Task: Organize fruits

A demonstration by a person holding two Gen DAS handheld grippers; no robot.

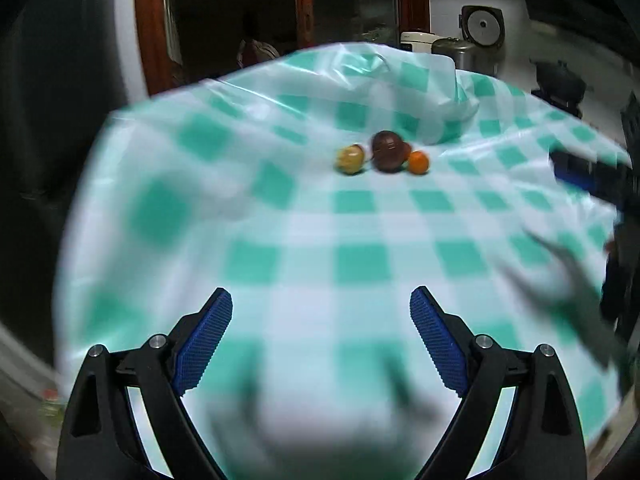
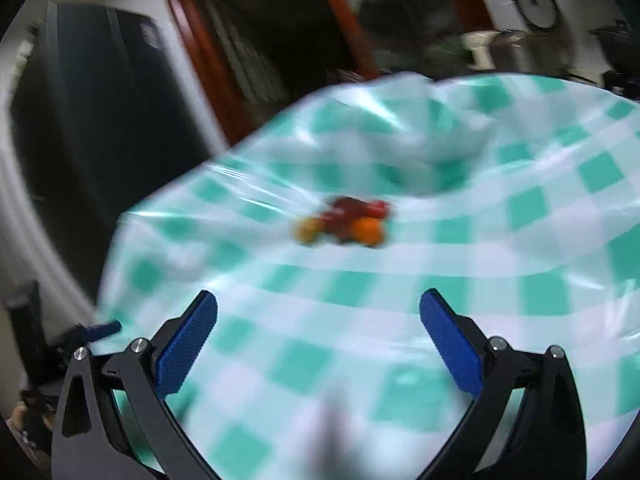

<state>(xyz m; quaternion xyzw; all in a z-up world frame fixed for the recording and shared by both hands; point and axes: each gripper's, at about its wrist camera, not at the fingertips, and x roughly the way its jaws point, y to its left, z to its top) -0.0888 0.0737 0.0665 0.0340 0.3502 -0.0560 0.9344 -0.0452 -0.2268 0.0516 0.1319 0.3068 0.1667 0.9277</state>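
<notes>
A small cluster of fruits lies on the green-and-white checked tablecloth (image 1: pixel 360 264): a yellowish fruit (image 1: pixel 351 159), a large dark brown-red fruit (image 1: pixel 387 151) and a small orange fruit (image 1: pixel 418 162). My left gripper (image 1: pixel 321 300) is open and empty, well short of them. In the right wrist view the same cluster is blurred: yellow fruit (image 2: pixel 306 230), dark red fruit (image 2: pixel 348 210), orange fruit (image 2: pixel 367 230). My right gripper (image 2: pixel 319 304) is open and empty, short of the cluster. The right gripper's blue finger (image 1: pixel 588 174) shows at the left view's right edge.
The cloth bunches into a raised fold (image 1: pixel 432 92) right behind the fruits. Kitchen appliances (image 1: pixel 482 30) stand beyond the table's far right. A dark doorway with a wooden frame (image 1: pixel 150 32) is behind. The table's left edge (image 1: pixel 80 208) drops off.
</notes>
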